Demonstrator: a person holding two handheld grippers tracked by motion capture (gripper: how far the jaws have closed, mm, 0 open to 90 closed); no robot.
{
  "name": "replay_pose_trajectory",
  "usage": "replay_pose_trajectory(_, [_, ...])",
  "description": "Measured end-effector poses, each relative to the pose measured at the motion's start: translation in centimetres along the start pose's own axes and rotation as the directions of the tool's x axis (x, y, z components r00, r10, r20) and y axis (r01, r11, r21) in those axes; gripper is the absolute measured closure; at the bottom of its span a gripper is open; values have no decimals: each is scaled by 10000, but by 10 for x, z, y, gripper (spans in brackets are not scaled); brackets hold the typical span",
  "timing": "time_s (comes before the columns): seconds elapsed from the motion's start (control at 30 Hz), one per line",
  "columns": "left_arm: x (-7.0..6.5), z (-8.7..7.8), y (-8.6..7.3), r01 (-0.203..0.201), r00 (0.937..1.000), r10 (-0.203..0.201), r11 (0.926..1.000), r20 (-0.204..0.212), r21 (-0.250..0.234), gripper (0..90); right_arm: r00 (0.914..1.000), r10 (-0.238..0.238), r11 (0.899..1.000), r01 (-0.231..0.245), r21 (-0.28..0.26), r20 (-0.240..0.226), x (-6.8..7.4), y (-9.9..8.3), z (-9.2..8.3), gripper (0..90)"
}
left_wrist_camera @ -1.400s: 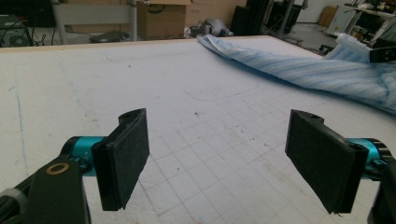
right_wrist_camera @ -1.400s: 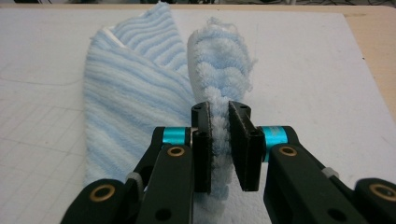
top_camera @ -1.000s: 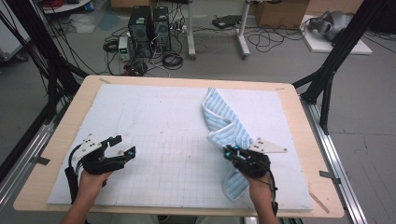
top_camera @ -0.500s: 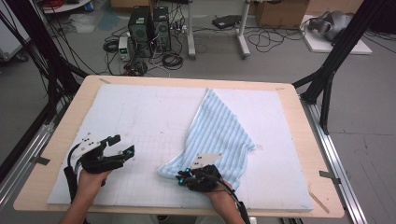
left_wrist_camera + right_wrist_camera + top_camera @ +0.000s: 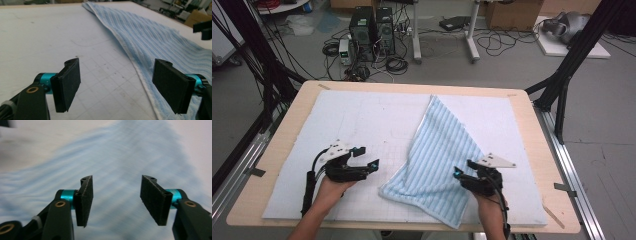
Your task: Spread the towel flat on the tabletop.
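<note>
A blue-and-white striped towel [image 5: 439, 155] lies spread in a rough triangle on the mat, its point toward the far edge and its wide end near me. My right gripper [image 5: 463, 169] hovers over the towel's near right part. Its jaws have just been opening and stand open over the towel [image 5: 112, 157], with nothing between them [image 5: 116, 192]. My left gripper [image 5: 369, 156] is open just left of the towel's near left corner. Its jaws [image 5: 118, 72] frame bare mat and the towel's hemmed edge [image 5: 140, 67]. The right gripper [image 5: 202, 30] shows far off at the right.
A white gridded mat [image 5: 362, 120] covers the wooden table [image 5: 282, 145]. Black frame posts [image 5: 572, 65] stand at the far corners. Computer towers [image 5: 372, 25] and cables lie on the floor beyond the table.
The right gripper swept the towel's near end leftward, spreading it, then let go and moved back right with its jaws open. The left gripper moved right, toward the towel.
</note>
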State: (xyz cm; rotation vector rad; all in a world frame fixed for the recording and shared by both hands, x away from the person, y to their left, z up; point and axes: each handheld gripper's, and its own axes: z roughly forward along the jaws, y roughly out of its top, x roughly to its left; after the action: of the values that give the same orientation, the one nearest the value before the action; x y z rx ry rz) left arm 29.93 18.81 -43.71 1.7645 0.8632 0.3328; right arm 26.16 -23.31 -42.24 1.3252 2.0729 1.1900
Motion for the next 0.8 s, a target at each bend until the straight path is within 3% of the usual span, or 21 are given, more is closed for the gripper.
replay_pose_trajectory(0.03, [-2,5,0,12,9999,-14,9999,116,109,267,9981,123,9997,-135,193,596,-6,-3,-1,403])
replay_pose_trajectory(0.1, [-7,18,0,-55,9991,29,9982,424,604,317,9898,408,9973,-486,550,1362,-17,-9,1,370])
replay_pose_trajectory(0.13, [-9,25,0,-85,9987,38,9957,509,928,343,9860,612,9944,-736,756,1550,-20,-11,3,362])
replay_pose_trajectory(0.2, [-14,36,-2,-126,9974,16,9882,722,1528,397,9834,563,9904,-768,1147,1724,-23,-12,10,359])
replay_pose_trajectory(0.23, [-18,40,-1,-472,9964,324,9796,781,1953,431,9838,502,9883,-737,1333,1719,-23,-12,15,360])
replay_pose_trajectory(0.3, [-27,48,0,-1335,9893,1123,9548,933,2658,514,9860,287,9858,-551,1587,1642,-21,-12,23,371])
replay_pose_trajectory(0.33, [-32,51,0,-1947,9802,1746,9363,936,2923,544,9875,278,9858,-528,1594,1553,-20,-11,24,407])
replay_pose_trajectory(0.37, [-38,51,0,-2442,9696,2289,9248,860,2917,544,9887,251,9850,-497,1651,1480,-19,-10,25,454])
replay_pose_trajectory(0.5, [-46,50,-2,-2977,9530,2670,9128,1429,2797,848,9960,-204,9855,54,1696,870,-12,-9,24,744])
replay_pose_trajectory(0.53, [-48,49,-3,-3024,9520,2737,9106,1374,2816,869,9965,-365,9847,231,1730,747,-10,-9,23,797])
replay_pose_trajectory(0.73, [-43,26,-9,-2580,9609,2118,9188,1786,2987,880,9971,-744,9829,762,1674,-172,1,-12,19,820])
replay_pose_trajectory(0.8, [-41,14,-14,-2375,9640,1872,9255,1887,2951,880,9953,-786,9846,864,1520,-566,4,-12,15,810])
